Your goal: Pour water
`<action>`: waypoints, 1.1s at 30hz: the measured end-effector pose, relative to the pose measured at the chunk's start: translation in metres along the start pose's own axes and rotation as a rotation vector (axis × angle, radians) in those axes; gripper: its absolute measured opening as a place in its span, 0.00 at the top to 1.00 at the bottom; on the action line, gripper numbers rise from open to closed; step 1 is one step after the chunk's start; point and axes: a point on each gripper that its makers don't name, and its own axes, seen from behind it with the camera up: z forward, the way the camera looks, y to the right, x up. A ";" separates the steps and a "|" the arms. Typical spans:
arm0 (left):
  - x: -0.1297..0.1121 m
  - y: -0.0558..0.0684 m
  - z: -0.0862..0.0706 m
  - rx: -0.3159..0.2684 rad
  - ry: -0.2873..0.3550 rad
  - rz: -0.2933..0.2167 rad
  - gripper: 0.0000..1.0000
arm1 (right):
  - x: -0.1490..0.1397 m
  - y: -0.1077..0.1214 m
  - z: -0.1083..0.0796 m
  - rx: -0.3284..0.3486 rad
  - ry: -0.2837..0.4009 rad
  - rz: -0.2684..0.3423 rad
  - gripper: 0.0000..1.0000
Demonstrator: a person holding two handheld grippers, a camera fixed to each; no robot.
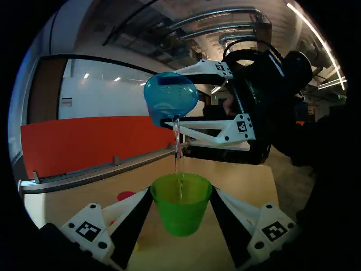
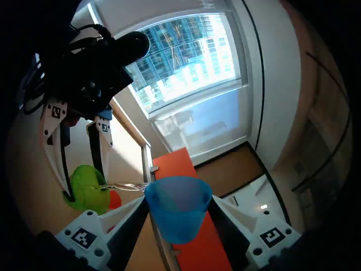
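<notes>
The fingers (image 1: 131,217) of the left gripper (image 1: 180,193) are closed partway onto a green cup (image 1: 181,219). One finger is pressed against each side of its wall just under the rim, so that the cup is held upright with its mouth open to the top. Whether its base rests on the desk (image 1: 243,180) or is held just above it cannot be told. In the right gripper view the right gripper (image 2: 178,198) is seen closed to much the same width on a blue cup (image 2: 178,217), which is clamped between both fingers below its rim. From the left gripper view the blue cup is seen directly above the green one and well apart from it, tipped far over so that its base is turned toward the camera and its rim hangs lowest. A thin stream of water (image 1: 178,144) is shown falling from that rim straight into the green cup, where it can be followed down past the lip. In the right gripper view the same stream is drawn sideways across the picture, from the blue rim to the green cup held in the other gripper farther off. A small red object (image 1: 126,195) is seen on the desk just beside the green cup, but what it is cannot be made out. Behind the desk an orange wall panel (image 1: 90,140) is visible, with ceiling pipes (image 1: 216,22) overhead, and a large window (image 2: 189,63) is seen with tall buildings beyond it.
</notes>
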 end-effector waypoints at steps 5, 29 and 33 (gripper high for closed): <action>0.000 0.001 0.000 -0.003 0.001 -0.001 0.12 | -0.001 0.001 0.000 0.000 -0.002 -0.027 0.11; 0.002 0.003 0.002 -0.012 0.005 0.000 0.13 | 0.002 0.010 0.001 -0.027 -0.005 -0.120 0.11; 0.002 0.003 0.002 -0.012 0.004 0.002 0.12 | 0.002 0.011 0.001 -0.032 -0.006 -0.139 0.11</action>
